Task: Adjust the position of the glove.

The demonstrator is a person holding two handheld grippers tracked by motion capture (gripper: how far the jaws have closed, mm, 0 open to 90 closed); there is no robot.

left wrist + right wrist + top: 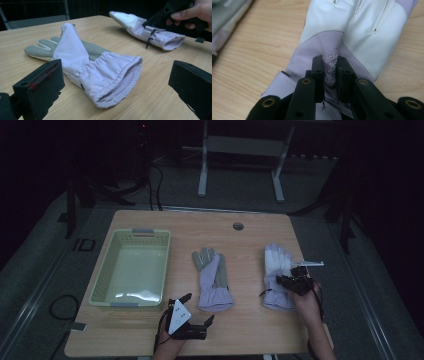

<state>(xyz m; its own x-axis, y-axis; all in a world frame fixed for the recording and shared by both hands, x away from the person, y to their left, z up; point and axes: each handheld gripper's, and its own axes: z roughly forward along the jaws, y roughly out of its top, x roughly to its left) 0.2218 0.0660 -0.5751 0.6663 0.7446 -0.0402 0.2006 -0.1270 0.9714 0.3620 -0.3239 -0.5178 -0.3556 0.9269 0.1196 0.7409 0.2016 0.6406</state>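
Two lilac work gloves lie flat on the wooden table [150, 222]. The left glove [212, 280] lies at the middle, grey palm up, its cuff toward me [100, 67]. Just short of that cuff my left gripper [199, 308] rests near the front edge, its jaws spread wide [117, 77] and nothing between them. The right glove [277, 270] lies white side up at the right. My right gripper [282, 281] is shut on a pinched fold of its lilac fabric [331, 72], just below the white part [362, 32]. The same grip on the right glove [140, 27] appears in the left gripper view.
A pale green plastic basket [100, 280] with nothing in it stands at the table's left side. A round cable hole [238, 226] sits near the far edge. Bare wood lies between the two gloves and along the front edge. Dark floor and a desk frame [202, 180] lie beyond.
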